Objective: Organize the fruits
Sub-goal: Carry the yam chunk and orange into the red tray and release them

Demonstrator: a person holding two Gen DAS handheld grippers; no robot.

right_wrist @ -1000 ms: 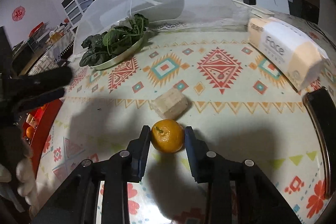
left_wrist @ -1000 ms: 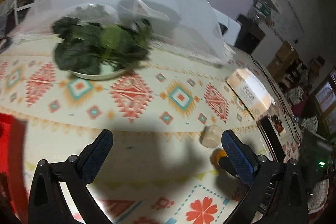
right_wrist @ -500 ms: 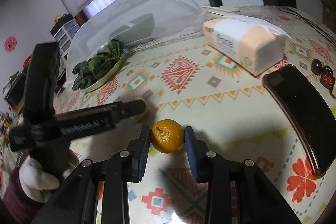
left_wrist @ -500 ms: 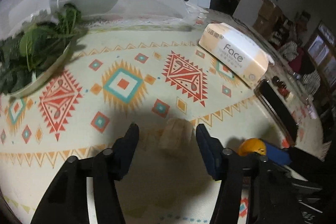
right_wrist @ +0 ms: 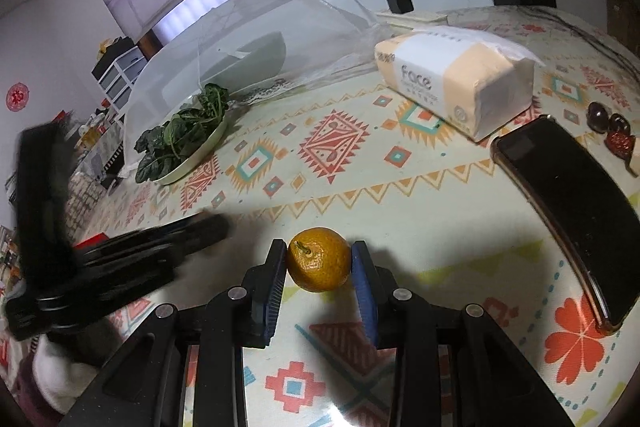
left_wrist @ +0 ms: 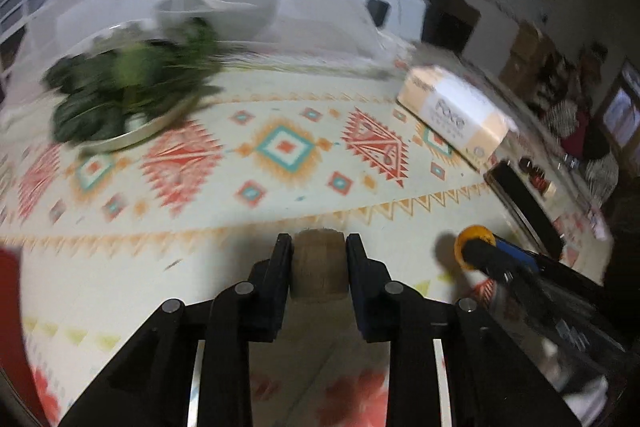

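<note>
Both grippers now hold something. Half a second ago my left gripper (left_wrist: 319,261) stood open around the tan block (left_wrist: 319,265); now its 2 fingers press against the block's sides, and the view is motion-blurred. A second back that gripper was wide, with the block well ahead of it. My right gripper (right_wrist: 320,267) has kept its clamp on the orange (right_wrist: 319,259) through all 3 moments, the fruit sitting just above the tablecloth (right_wrist: 352,163).

I see the orange as round, dimpled skin, short green stem on top. The block is squarish with a dull, rough-looking tan face; what it is made of I cannot tell. The cloth is cream, printed with red, orange and teal diamonds.

1 shallow pale plate (right_wrist: 202,157) carries dark, crinkled leafy greens (right_wrist: 180,137), half tucked under a translucent mesh dome (right_wrist: 240,35); a white bowl (right_wrist: 256,57) sits under that dome. A soft plastic-wrapped tissue pack (right_wrist: 456,79) lies beyond the orange, and a glossy black phone (right_wrist: 568,187) lies to the right, near the pack's front corner. From the left view, the orange (left_wrist: 474,241) shows at right, in the other gripper's fingers.
</note>
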